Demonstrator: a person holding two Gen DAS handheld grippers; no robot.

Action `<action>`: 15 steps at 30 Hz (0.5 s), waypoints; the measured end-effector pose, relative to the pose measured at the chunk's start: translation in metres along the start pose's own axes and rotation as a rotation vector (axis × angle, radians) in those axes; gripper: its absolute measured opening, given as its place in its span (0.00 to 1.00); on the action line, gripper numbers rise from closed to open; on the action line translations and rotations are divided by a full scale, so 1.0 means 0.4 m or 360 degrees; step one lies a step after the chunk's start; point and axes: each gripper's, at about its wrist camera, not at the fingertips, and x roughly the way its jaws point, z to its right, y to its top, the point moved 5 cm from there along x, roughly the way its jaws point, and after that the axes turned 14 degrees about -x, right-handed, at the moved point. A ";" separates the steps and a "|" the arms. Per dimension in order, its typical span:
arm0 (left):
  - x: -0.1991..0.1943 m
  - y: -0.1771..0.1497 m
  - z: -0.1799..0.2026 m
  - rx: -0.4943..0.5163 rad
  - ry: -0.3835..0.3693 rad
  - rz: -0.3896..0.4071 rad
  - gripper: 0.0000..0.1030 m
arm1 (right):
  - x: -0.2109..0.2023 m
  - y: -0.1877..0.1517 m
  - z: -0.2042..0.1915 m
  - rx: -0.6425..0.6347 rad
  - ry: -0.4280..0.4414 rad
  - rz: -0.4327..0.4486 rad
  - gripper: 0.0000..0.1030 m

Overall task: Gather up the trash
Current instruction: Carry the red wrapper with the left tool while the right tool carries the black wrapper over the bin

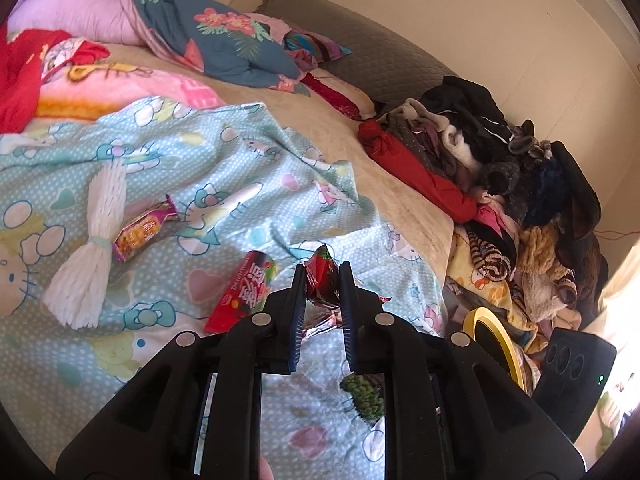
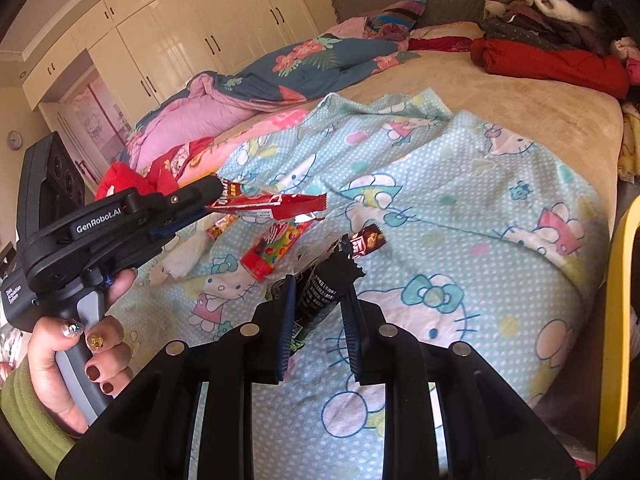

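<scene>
Step in hand: carrying two pinched wrappers off the bed (image 2: pixel 520 92) toward a bin, judged from the task.
Left gripper (image 1: pixel 323 280): fingers clenched on a red wrapper (image 1: pixel 320 276), held above the blanket (image 1: pixel 224 168).
Right gripper (image 2: pixel 320 292): fingers clenched on a black wrapper (image 2: pixel 320 292), also clear of the blanket.
Doing it well: keep both grips firm and level; the foil looks slippery.
Left behind: red candy box (image 1: pixel 244 292), purple-ended snack pack (image 1: pixel 144 228), green wrapper (image 1: pixel 364 396).

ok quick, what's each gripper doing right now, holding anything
left gripper: closed on a red wrapper
right gripper: closed on a black wrapper
</scene>
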 end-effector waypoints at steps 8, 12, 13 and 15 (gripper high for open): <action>-0.016 -0.006 0.058 0.0072 -0.0012 0.0026 0.10 | -0.068 0.023 0.051 0.0039 -0.0056 0.0084 0.17; -0.020 -0.009 0.082 0.0097 -0.0017 0.0031 0.10 | -0.100 0.034 0.079 0.0063 -0.0089 0.0125 0.17; -0.021 -0.010 0.086 0.0103 -0.0018 0.0033 0.11 | -0.107 0.036 0.085 0.0070 -0.0094 0.0134 0.17; -0.023 -0.012 0.096 0.0116 -0.0022 0.0036 0.11 | -0.121 0.041 0.100 0.0088 -0.0109 0.0154 0.17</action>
